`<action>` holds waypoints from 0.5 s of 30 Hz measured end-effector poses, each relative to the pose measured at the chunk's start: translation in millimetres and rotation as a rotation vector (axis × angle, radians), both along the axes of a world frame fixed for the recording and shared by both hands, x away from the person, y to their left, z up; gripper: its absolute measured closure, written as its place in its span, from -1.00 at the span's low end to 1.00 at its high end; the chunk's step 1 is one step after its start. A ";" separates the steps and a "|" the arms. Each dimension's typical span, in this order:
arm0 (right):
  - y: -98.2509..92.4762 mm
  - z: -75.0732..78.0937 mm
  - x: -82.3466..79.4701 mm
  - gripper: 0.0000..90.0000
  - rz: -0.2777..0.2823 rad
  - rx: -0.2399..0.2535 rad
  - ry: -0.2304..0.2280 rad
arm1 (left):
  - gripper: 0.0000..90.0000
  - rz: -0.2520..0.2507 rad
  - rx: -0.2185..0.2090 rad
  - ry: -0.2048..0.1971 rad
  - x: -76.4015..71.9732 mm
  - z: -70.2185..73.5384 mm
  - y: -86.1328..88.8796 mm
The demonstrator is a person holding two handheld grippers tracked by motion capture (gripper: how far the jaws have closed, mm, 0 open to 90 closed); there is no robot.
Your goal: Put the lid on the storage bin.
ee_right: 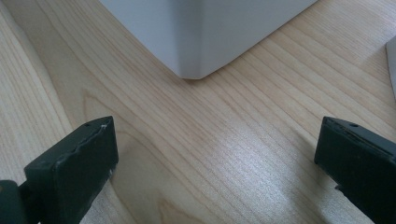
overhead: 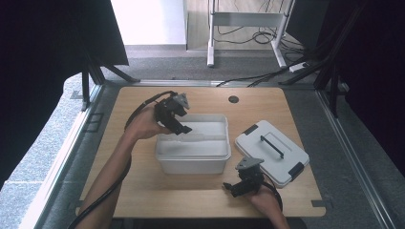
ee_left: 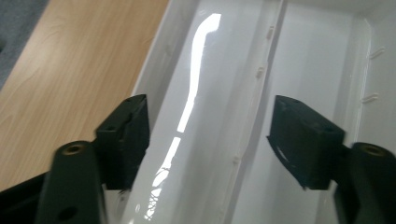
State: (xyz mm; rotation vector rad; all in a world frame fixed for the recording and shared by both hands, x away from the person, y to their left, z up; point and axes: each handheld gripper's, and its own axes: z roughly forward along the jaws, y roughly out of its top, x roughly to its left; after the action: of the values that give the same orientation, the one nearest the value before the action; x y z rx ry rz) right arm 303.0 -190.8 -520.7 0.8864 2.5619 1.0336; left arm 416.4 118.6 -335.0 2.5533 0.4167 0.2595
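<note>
A white plastic box [overhead: 193,152] stands open in the middle of the wooden table [overhead: 143,191]. A thin white divider [overhead: 205,138] runs across its inside. My left gripper [overhead: 185,129] hovers over the box's back left part, open. In the left gripper view the jaws straddle the divider [ee_left: 264,84] without touching it, left gripper [ee_left: 210,140] empty. The box's grey-white lid [overhead: 271,151], with black handle and latches, lies flat to the right. My right gripper [overhead: 228,188] sits low near the table's front edge, open. It faces the box's corner [ee_right: 201,42], right gripper [ee_right: 215,163] empty.
A round cable hole [overhead: 233,99] sits at the table's back edge. Bare wood lies left of the box and along the front. Beyond the table are a white desk frame [overhead: 248,21] and cables [overhead: 267,74] on the floor.
</note>
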 end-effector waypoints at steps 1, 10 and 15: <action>0.0 0.0 0.0 -1.00 0.000 0.000 0.000 | -0.45 0.000 0.000 0.000 0.0 0.0 0.0; 0.0 0.0 0.0 -1.00 0.000 0.001 0.001 | -0.85 0.127 -0.058 -0.034 -23.5 4.5 41.5; -0.1 0.1 0.1 -1.00 0.000 0.001 0.001 | -1.00 0.194 -0.076 -0.054 -39.4 -1.7 67.9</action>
State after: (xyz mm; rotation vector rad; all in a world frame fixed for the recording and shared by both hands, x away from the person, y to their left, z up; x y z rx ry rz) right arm 303.1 -190.9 -520.6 0.8878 2.5628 1.0350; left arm 377.0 186.5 -336.7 2.4274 0.6424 0.3757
